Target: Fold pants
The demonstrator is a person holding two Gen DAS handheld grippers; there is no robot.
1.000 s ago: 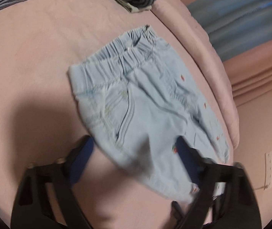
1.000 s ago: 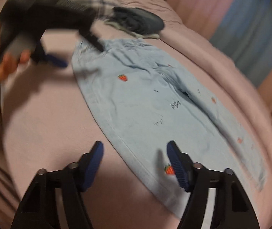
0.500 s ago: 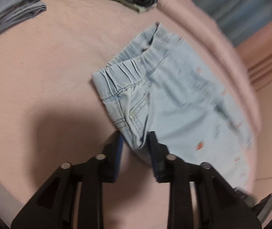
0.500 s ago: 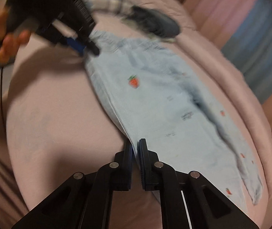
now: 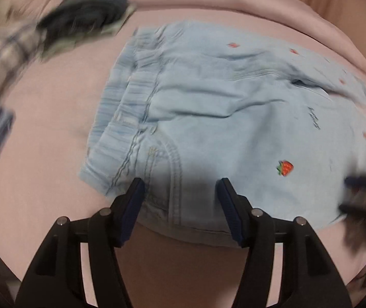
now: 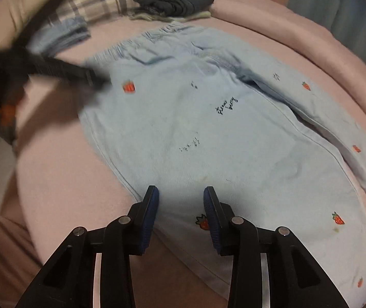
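Note:
Light blue denim pants with small strawberry prints lie spread on the pink bed, waistband at the far end. In the left wrist view the pants show the waistband and a hip pocket. My left gripper is open just over the near hip edge by the pocket, holding nothing. My right gripper is open over the near side seam of a leg, beside a strawberry print. The left gripper also shows blurred in the right wrist view at the waistband corner.
A dark folded stack of clothes lies beyond the waistband, with a plaid cloth and folded blue jeans to its left. A rolled pink duvet runs along the far right. The bed's near edge drops off at the left.
Both grippers were shut on the pants' near edge half a second ago and have now opened and let go. The pants lie flatter and more spread out.

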